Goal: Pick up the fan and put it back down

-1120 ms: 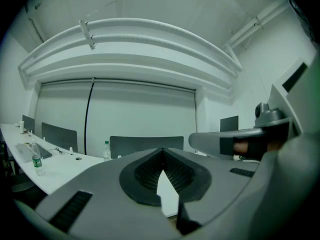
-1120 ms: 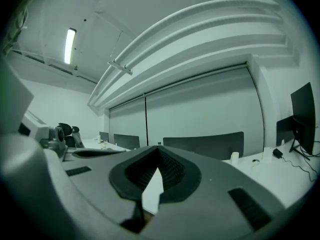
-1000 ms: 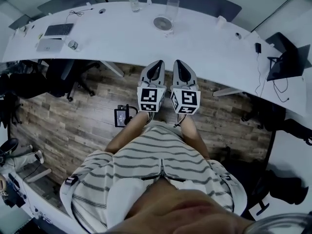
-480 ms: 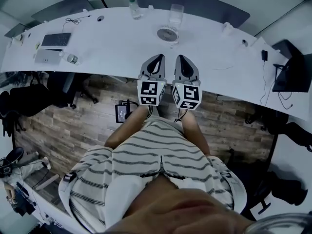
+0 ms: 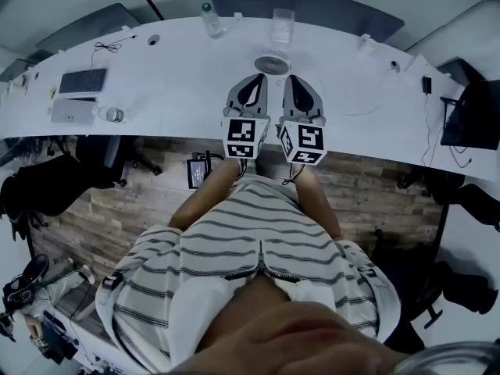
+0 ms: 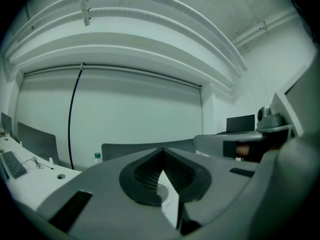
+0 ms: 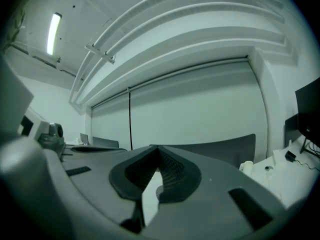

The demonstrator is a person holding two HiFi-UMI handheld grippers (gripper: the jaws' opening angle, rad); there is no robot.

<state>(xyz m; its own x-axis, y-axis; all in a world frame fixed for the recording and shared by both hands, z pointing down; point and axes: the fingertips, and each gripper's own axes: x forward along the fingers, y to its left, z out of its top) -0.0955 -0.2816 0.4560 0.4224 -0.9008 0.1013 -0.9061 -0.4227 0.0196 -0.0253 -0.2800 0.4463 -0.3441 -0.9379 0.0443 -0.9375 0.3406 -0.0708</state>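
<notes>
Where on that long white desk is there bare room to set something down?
The widest bare stretch of desk lies between the keyboard and the fan. There is another between the fan and the small white object. It is crowded at the left end and at the back edge, by the bottle and glass.

Dim, greenish cast; ceiling strip light (image 7: 51, 33) overhead; strong fisheye warp, dark vignette at edges.

My grey left tongs (image 5: 255, 80) and grey right tongs (image 5: 291, 80) bear black-and-white square-patterned cubes (image 5: 244, 137). The long curved desk (image 5: 180, 84) is white, my shirt (image 5: 250, 241) white with dark stripes, the plank floor (image 5: 125, 201) brown.
</notes>
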